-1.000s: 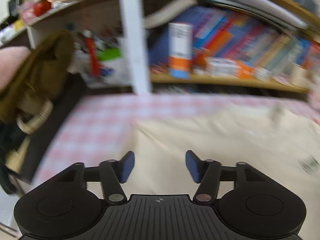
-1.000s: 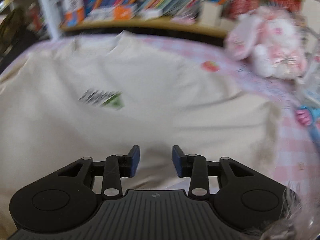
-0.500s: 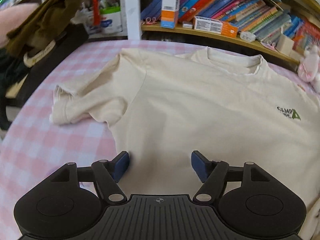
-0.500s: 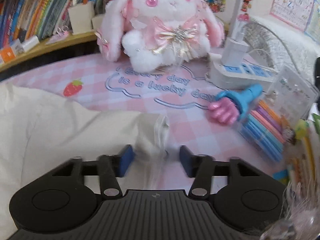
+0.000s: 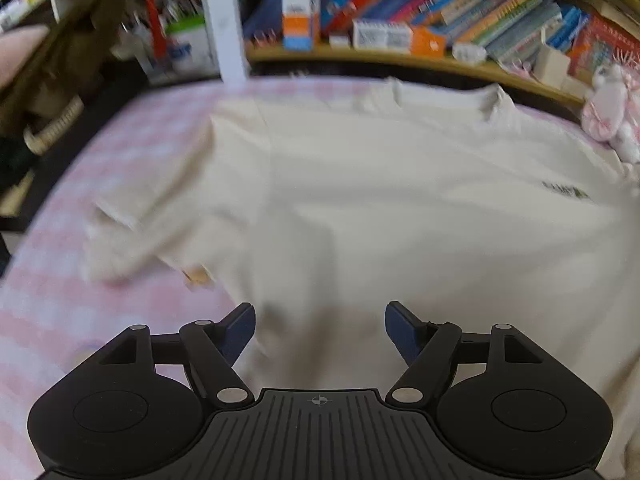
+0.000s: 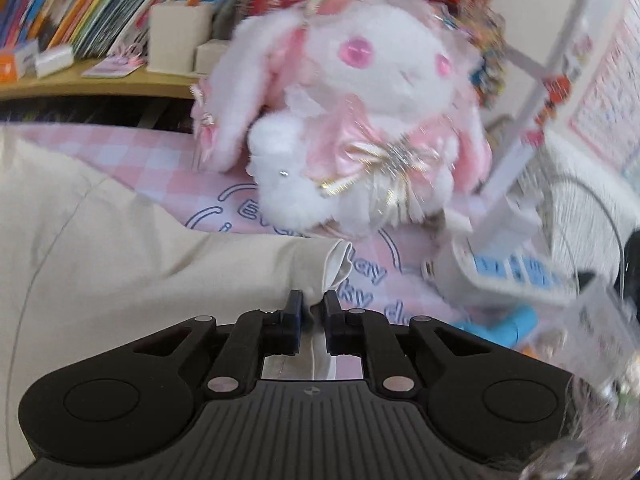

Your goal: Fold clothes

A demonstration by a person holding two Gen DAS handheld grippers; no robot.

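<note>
A cream T-shirt (image 5: 400,208) lies flat, front up, on a pink checked tablecloth (image 5: 80,320), collar toward the bookshelf. My left gripper (image 5: 320,326) is open above the shirt's lower left side, with its left sleeve (image 5: 120,236) ahead to the left. In the right wrist view my right gripper (image 6: 311,314) is shut on the hem of the shirt's right sleeve (image 6: 334,268), and the sleeve cloth (image 6: 140,272) spreads to the left.
A pink and white plush rabbit (image 6: 360,120) sits just beyond the right sleeve. A power strip (image 6: 516,276) and a blue toy (image 6: 504,326) lie to its right. A bookshelf (image 5: 440,20) runs along the back. Dark clothes (image 5: 52,92) hang at the left.
My right gripper has closed on the right sleeve hem and moved nearer the rabbit. My left gripper stays open and has shifted slightly over the shirt.
</note>
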